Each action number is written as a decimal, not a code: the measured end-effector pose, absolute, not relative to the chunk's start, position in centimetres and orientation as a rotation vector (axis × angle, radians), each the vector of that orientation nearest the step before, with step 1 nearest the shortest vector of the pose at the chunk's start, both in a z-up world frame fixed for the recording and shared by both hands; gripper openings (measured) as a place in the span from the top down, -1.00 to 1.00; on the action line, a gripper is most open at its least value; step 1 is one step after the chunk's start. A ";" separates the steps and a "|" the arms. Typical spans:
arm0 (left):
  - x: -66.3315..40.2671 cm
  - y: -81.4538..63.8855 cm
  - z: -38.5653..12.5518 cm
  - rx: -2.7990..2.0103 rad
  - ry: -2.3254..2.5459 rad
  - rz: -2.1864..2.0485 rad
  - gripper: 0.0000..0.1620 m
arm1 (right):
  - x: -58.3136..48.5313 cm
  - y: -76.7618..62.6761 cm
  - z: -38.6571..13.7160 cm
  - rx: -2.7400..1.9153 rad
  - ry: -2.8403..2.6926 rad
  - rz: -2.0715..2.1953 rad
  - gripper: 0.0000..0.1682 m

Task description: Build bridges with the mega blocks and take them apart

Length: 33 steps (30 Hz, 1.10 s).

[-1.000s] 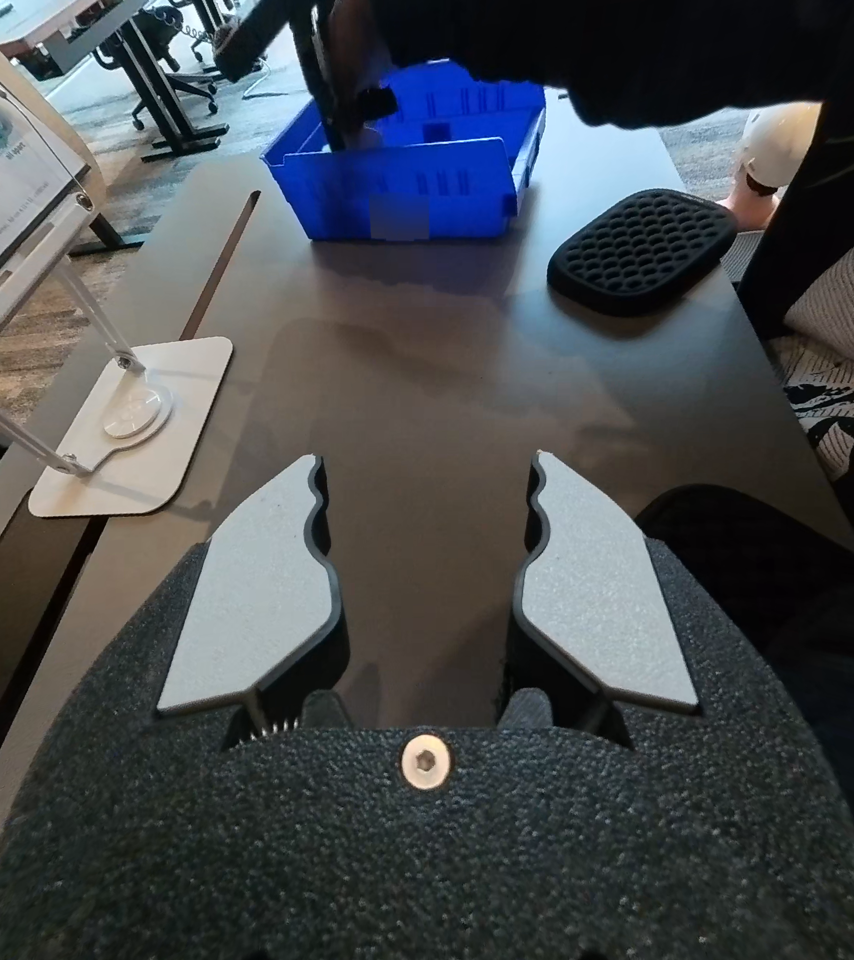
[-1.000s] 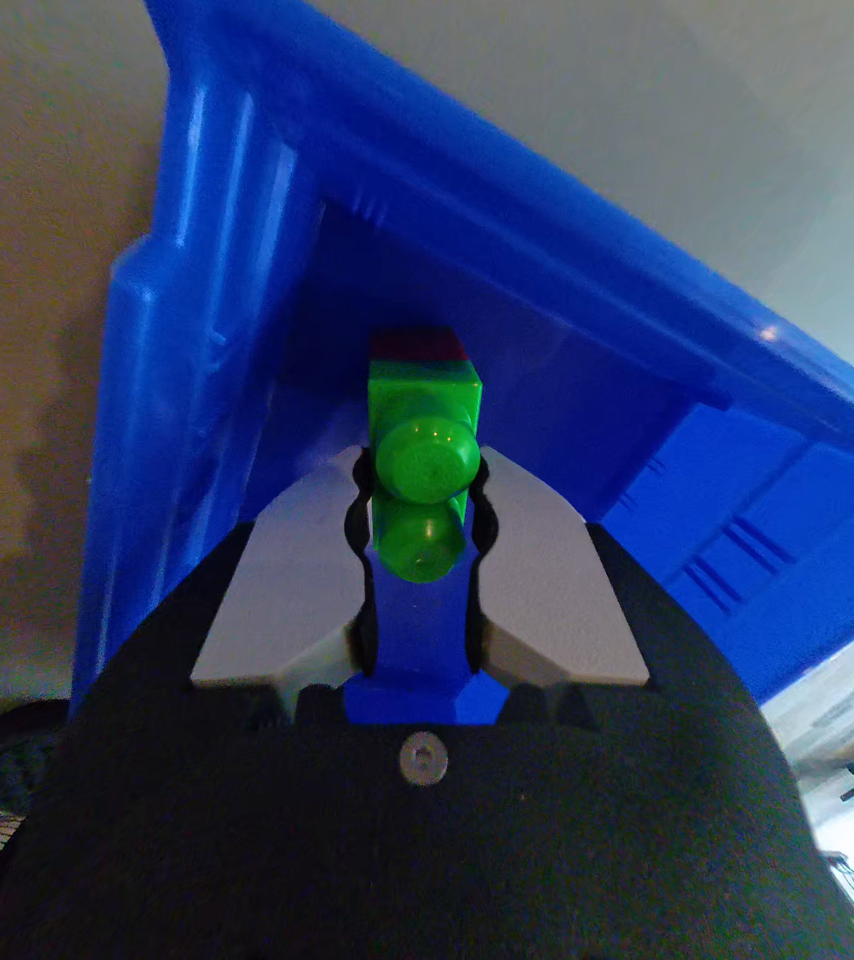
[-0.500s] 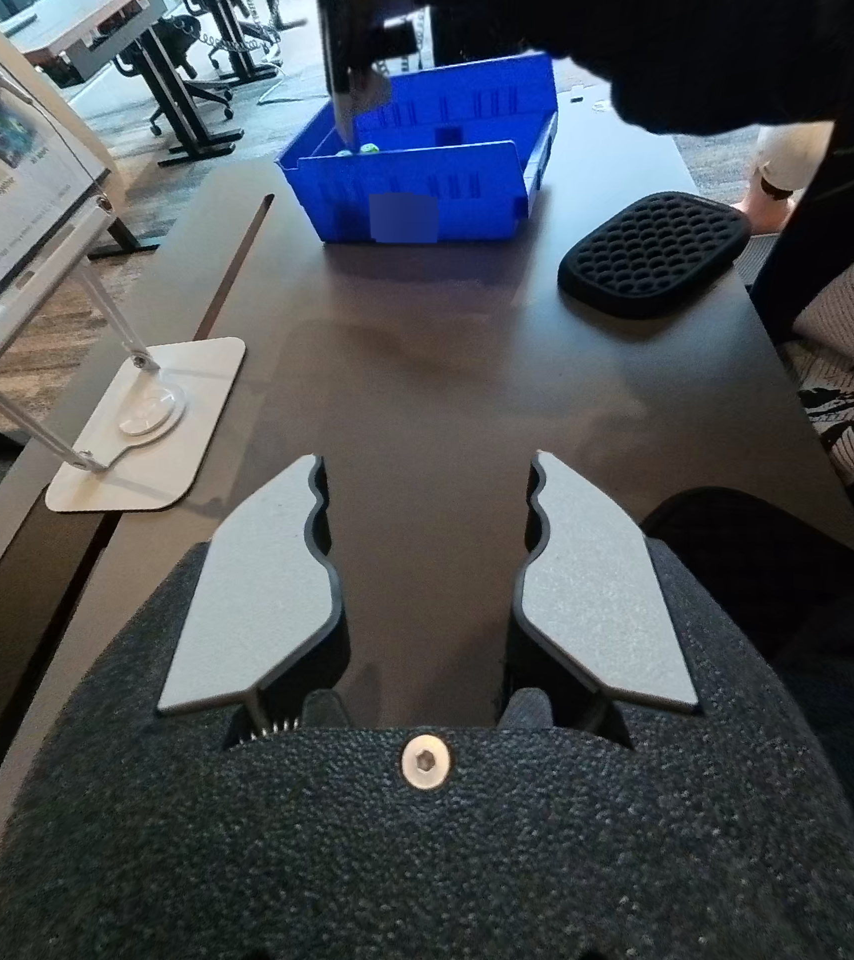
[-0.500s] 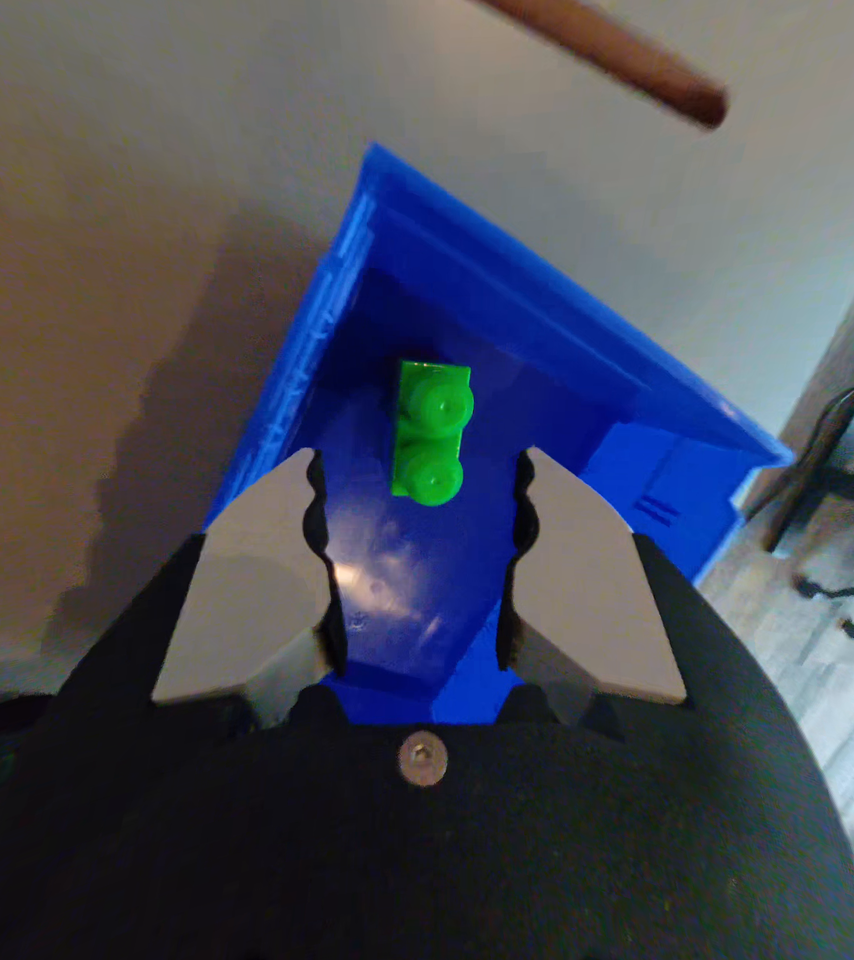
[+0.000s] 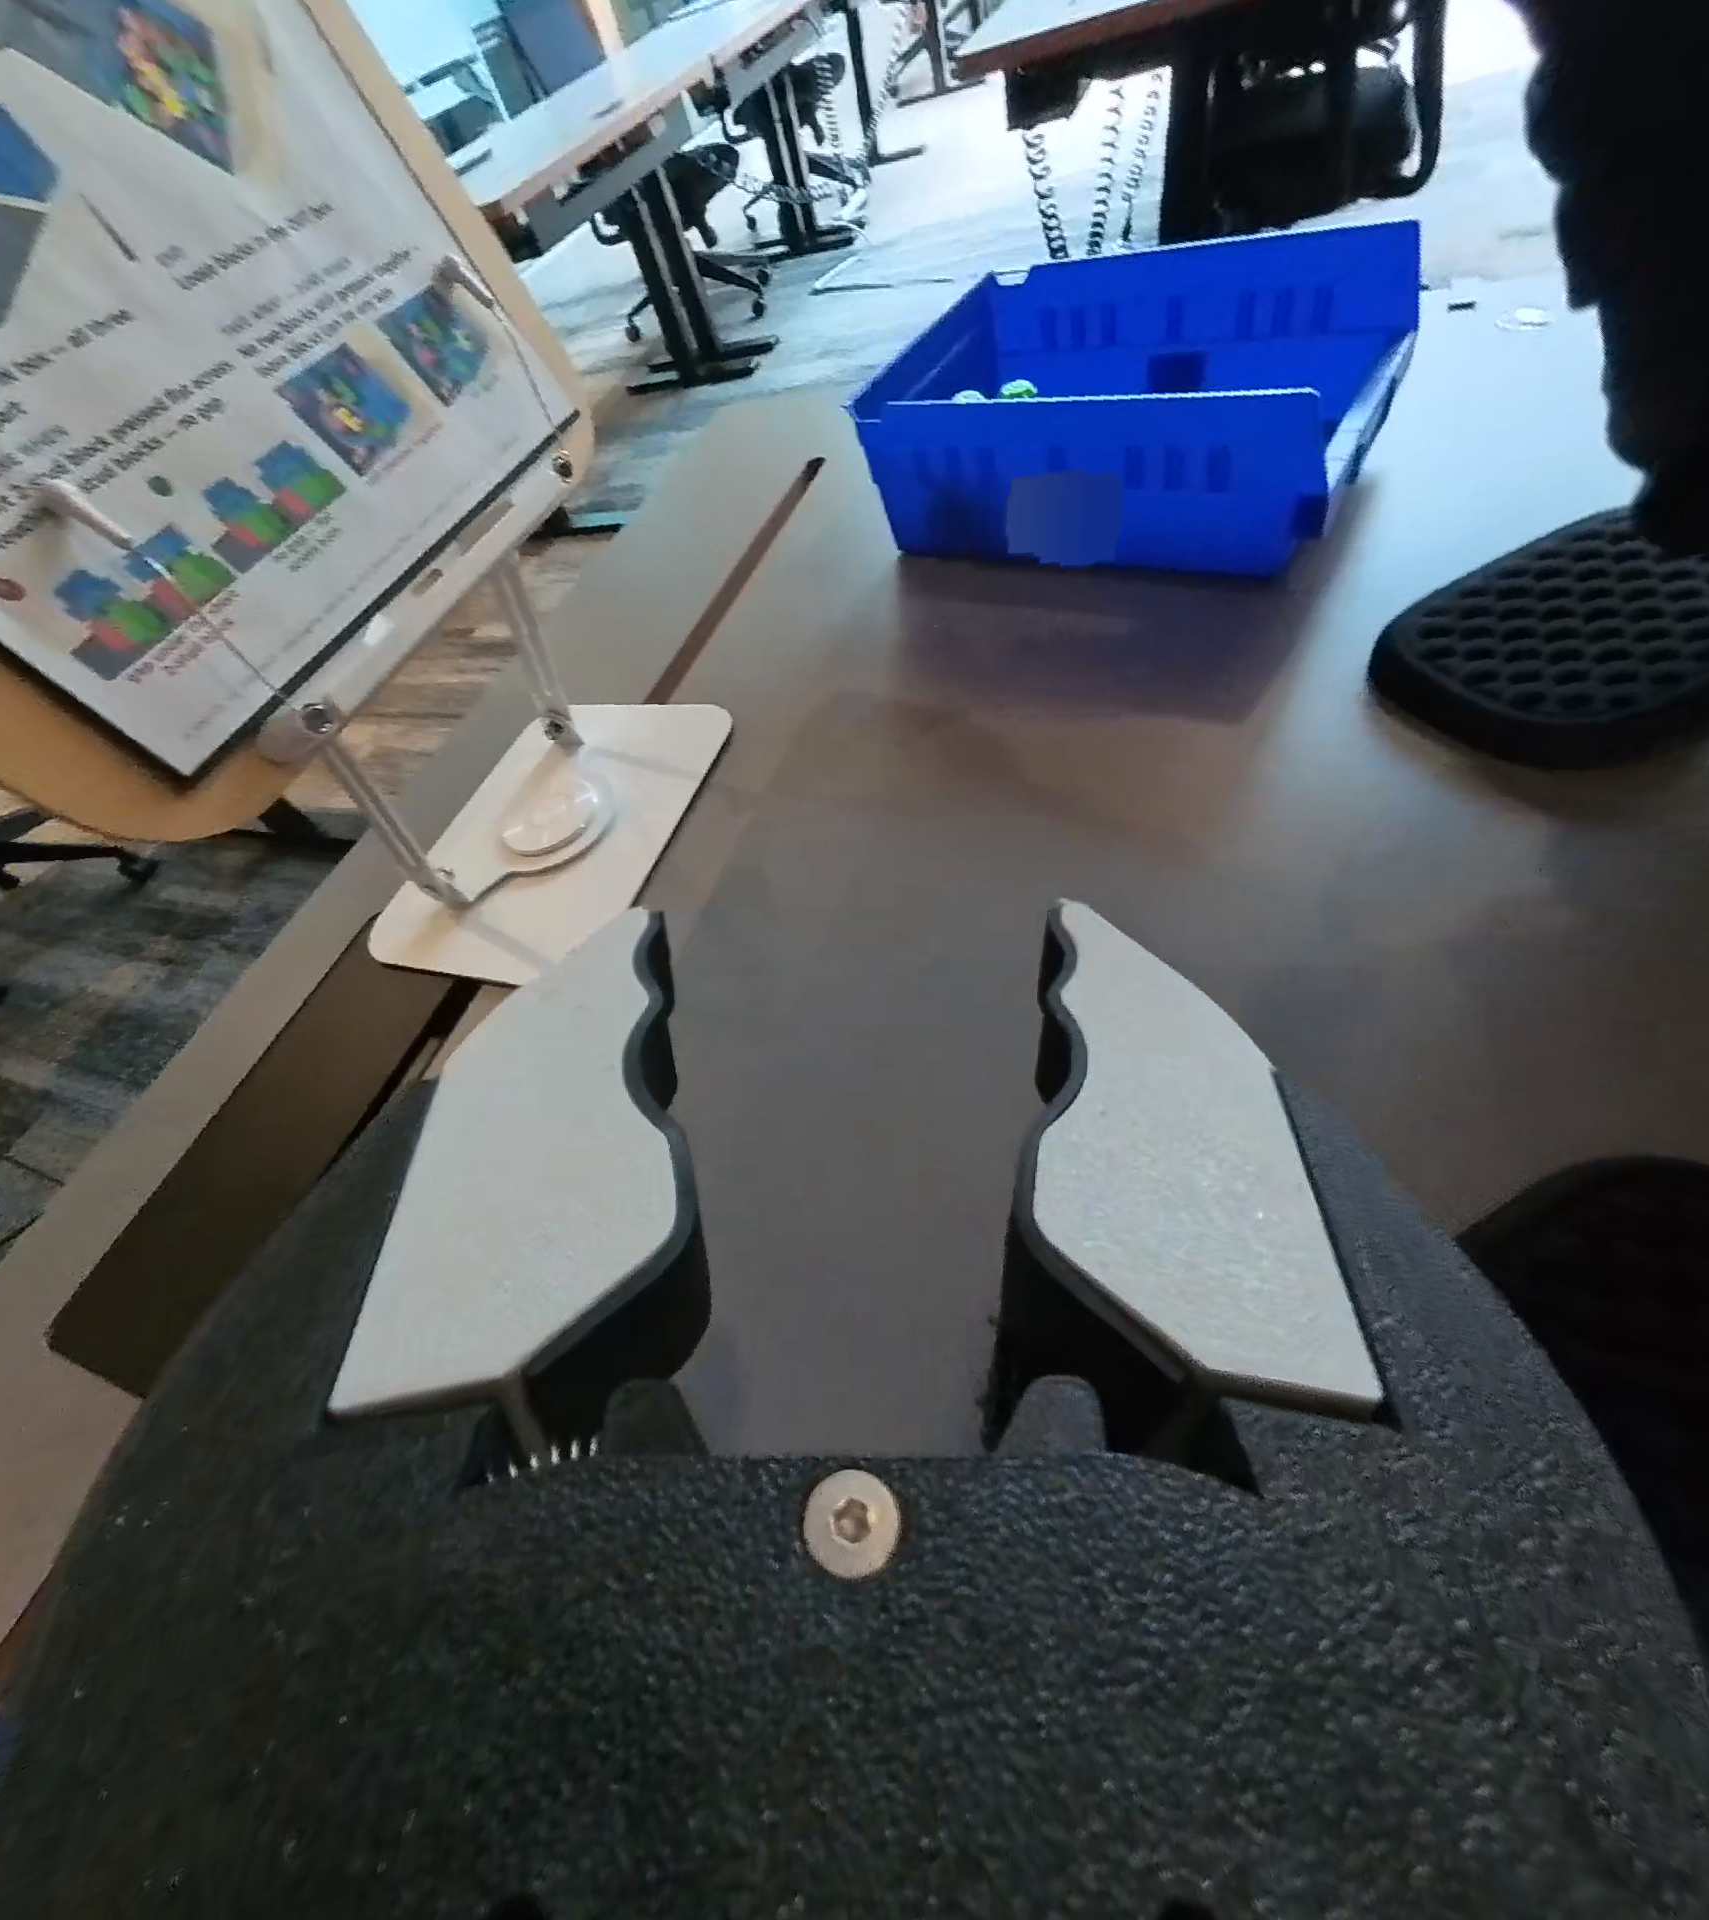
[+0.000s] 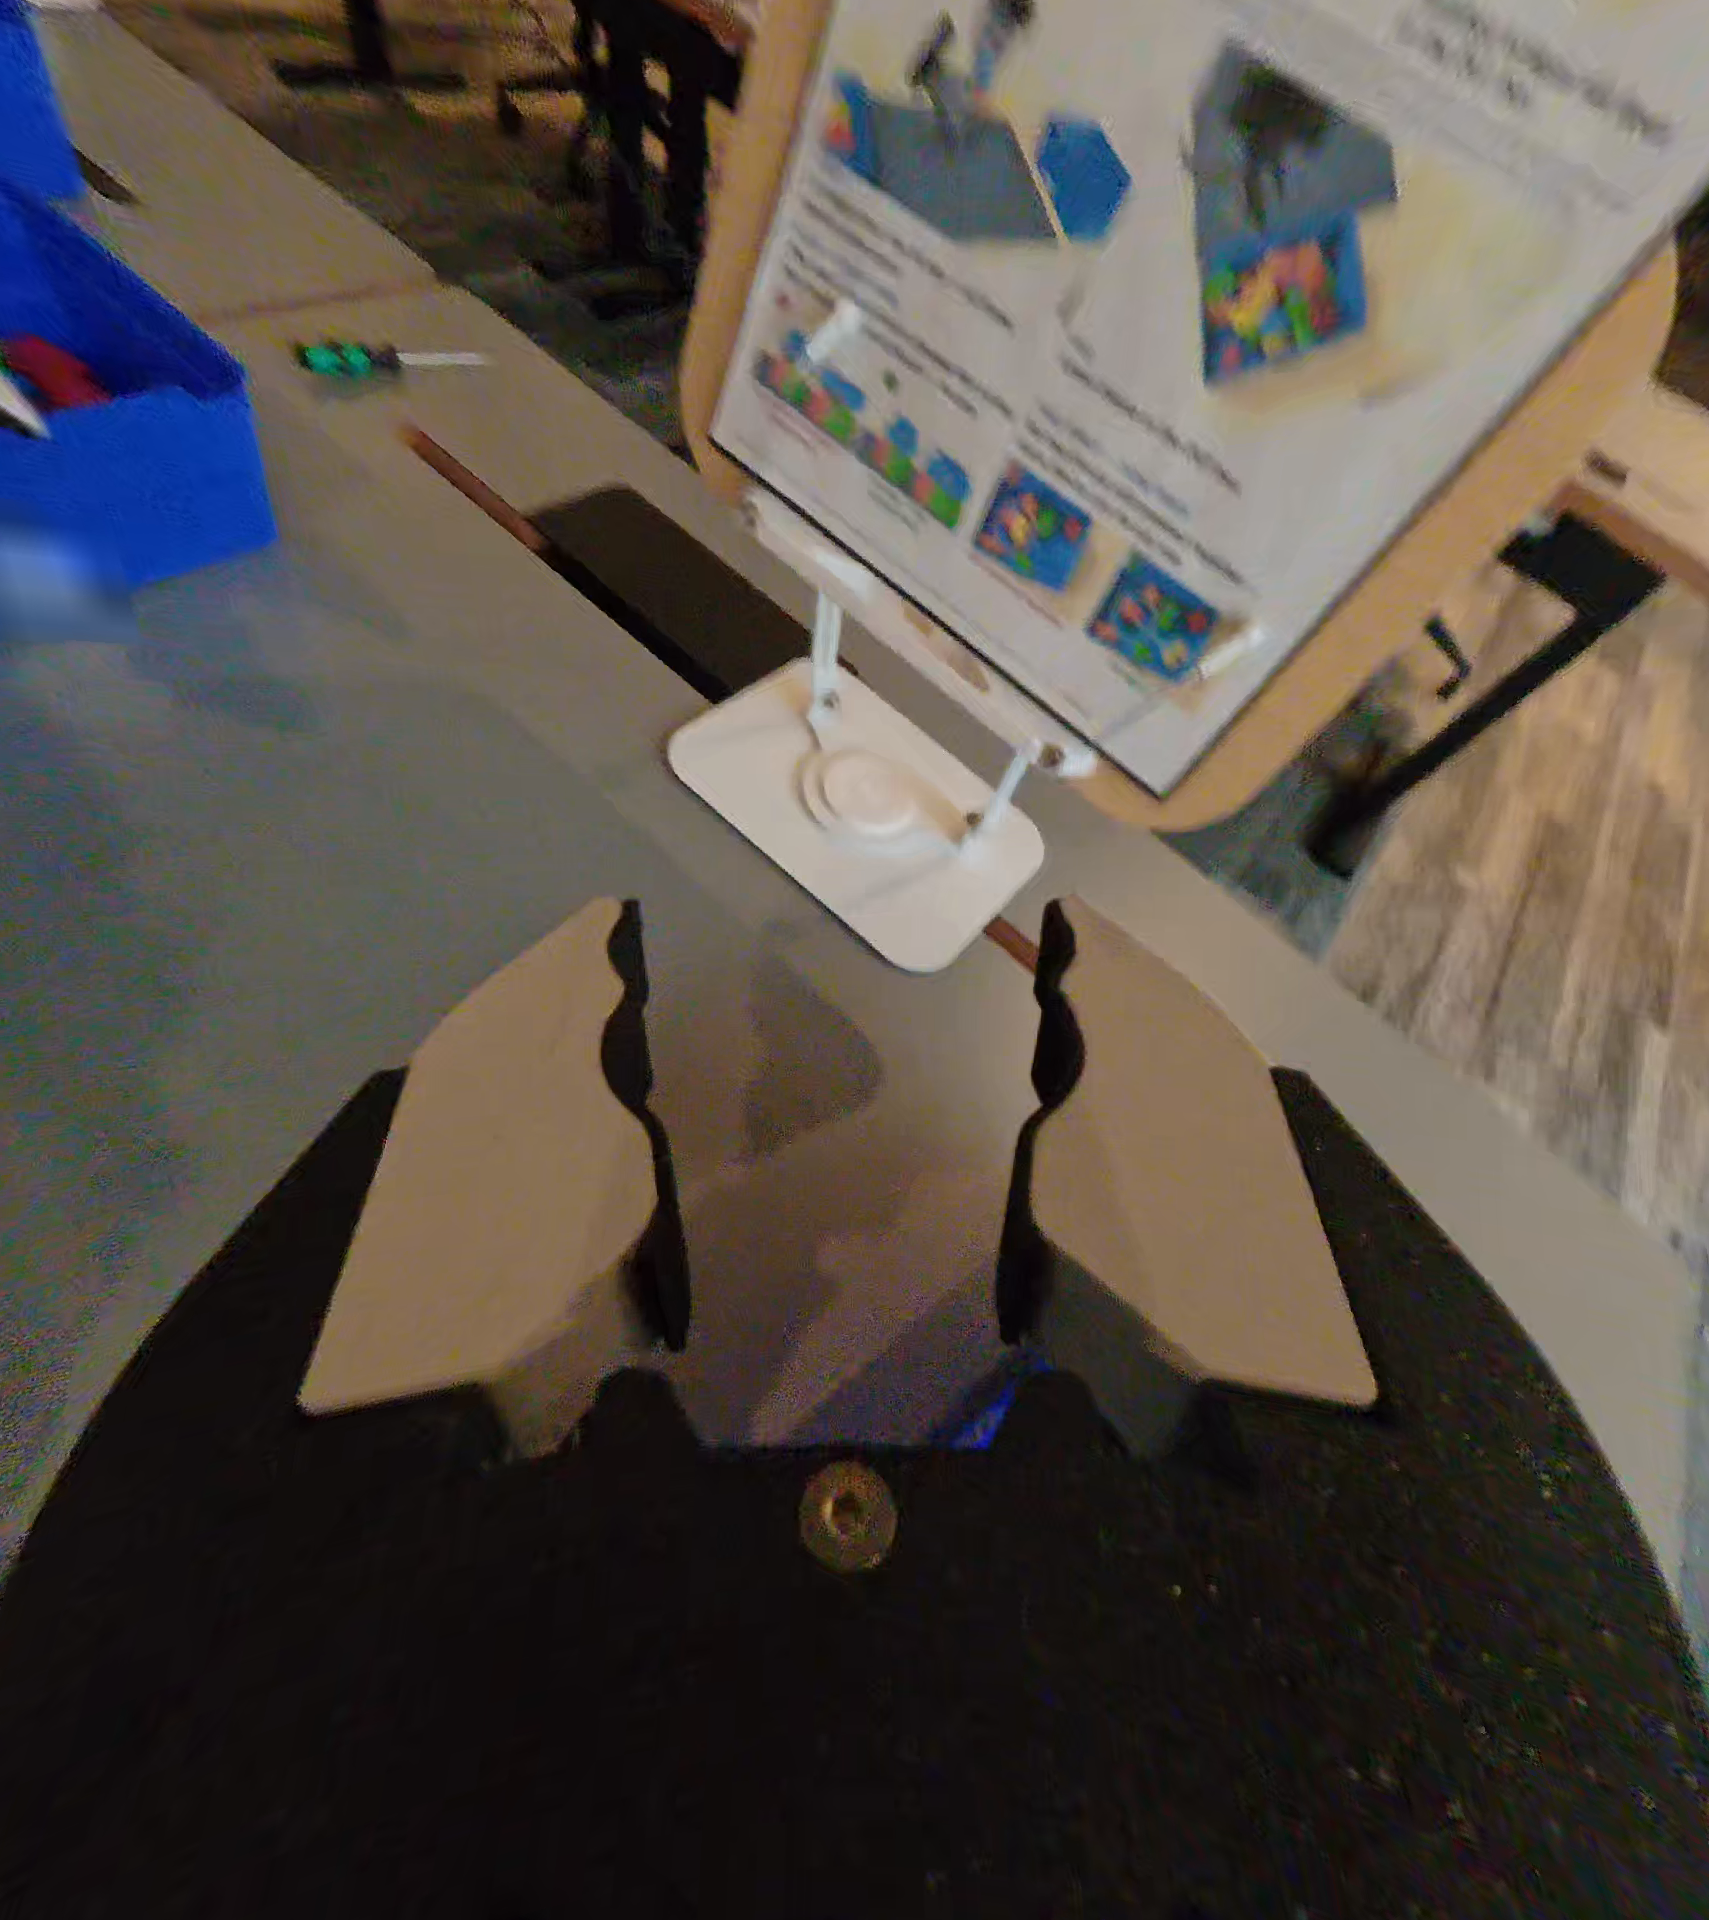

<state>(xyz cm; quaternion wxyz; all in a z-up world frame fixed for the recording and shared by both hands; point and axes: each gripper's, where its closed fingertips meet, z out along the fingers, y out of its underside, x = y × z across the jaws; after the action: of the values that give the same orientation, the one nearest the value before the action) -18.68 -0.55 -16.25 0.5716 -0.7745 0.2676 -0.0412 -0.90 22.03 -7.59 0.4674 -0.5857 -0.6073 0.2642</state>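
Both grippers, left (image 5: 855,935) and right (image 6: 834,930), are spread and empty above the dark table (image 5: 1193,883). Green mega blocks (image 5: 1016,391) lie in the blue bin (image 5: 1141,457) at one o'clock of the left gripper.

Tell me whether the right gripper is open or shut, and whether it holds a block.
Open and empty: the right gripper shows only bare table between its spread fingers.

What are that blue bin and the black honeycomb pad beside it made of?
The blue bin looks like rigid moulded plastic: uniform colour, ribbed walls, slight sheen. The black honeycomb pad seems soft rubber or silicone, matte with rounded edges, though the look alone leaves that open.
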 end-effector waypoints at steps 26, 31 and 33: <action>-40.1 -23.4 -25.3 -2.396 -0.778 0.757 0.22 | -3.5 18.0 -9.6 -1.240 -1.568 0.792 0.22; -40.9 -22.4 -28.0 -2.531 -0.555 0.845 0.31 | -3.8 17.6 -9.9 -1.228 -1.594 0.781 0.22; -41.2 -21.9 -28.0 -2.488 -0.552 0.831 0.35 | -3.8 17.6 -10.0 -1.231 -1.594 0.780 0.22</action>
<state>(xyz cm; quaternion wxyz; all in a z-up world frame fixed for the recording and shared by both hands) -41.24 -21.87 -28.03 0.2284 -0.9037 -0.2004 0.3018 -3.77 17.62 -9.96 0.4714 -0.5028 -0.6508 0.3185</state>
